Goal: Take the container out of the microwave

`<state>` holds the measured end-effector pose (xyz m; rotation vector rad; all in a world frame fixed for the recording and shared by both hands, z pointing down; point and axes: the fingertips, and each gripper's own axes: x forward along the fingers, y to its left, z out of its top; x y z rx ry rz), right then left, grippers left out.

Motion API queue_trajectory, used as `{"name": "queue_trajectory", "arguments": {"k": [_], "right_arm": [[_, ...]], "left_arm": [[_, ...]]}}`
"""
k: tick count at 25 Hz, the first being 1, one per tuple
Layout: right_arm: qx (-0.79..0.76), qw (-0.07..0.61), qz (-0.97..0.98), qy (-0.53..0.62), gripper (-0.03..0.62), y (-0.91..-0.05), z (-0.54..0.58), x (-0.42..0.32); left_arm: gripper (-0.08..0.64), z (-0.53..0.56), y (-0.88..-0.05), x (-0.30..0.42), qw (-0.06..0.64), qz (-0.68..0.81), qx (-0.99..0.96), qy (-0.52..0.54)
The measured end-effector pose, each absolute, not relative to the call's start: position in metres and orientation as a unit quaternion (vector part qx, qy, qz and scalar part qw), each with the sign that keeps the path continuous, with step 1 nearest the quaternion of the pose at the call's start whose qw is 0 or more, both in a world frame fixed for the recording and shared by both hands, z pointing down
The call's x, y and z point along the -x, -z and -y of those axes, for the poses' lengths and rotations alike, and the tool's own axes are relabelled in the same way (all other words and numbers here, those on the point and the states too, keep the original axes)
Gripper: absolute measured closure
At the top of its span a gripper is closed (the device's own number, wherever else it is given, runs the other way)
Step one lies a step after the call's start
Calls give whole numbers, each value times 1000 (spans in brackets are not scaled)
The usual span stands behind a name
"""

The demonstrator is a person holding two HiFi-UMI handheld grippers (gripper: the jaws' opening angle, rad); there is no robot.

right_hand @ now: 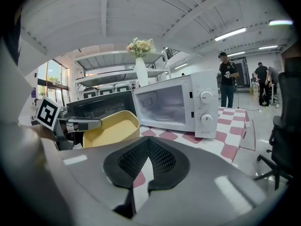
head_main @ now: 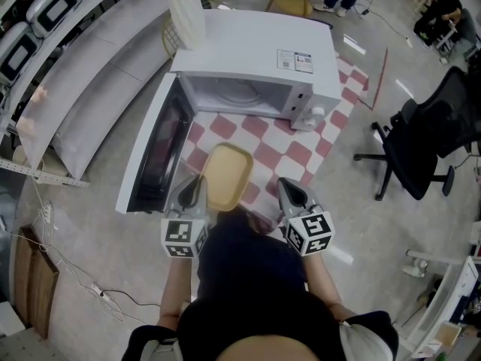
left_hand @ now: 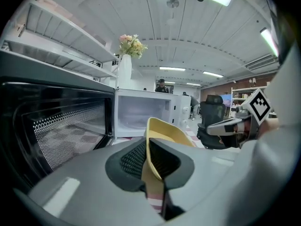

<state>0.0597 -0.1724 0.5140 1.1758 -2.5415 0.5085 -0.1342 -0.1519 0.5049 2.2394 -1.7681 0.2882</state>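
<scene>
One yellow container (head_main: 226,175) out, hanging just before the open microwave (head_main: 255,59)!
Pinched at its near rim by left gripper (head_main: 198,183), right gripper (head_main: 289,188) closed, empty; looks light, stiff, slick, so rim hold best.

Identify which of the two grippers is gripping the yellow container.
The left gripper: its jaws pinch the rim of the yellow container. The right gripper has its jaws shut with nothing between them.
</scene>
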Motion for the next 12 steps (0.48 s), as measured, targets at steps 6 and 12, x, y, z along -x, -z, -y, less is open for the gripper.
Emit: {"name": "queue_trajectory", "arguments": {"k": [6,12], "right_arm": [[-410,149,882,-178,592,-515,173,-57],[-407,149,882,-183,592,-516,170,-56]], "left_arm": [[537,153,-507,137,143,611,-772,-98],[537,150,-510,139,147,612,-771,-95]]}}
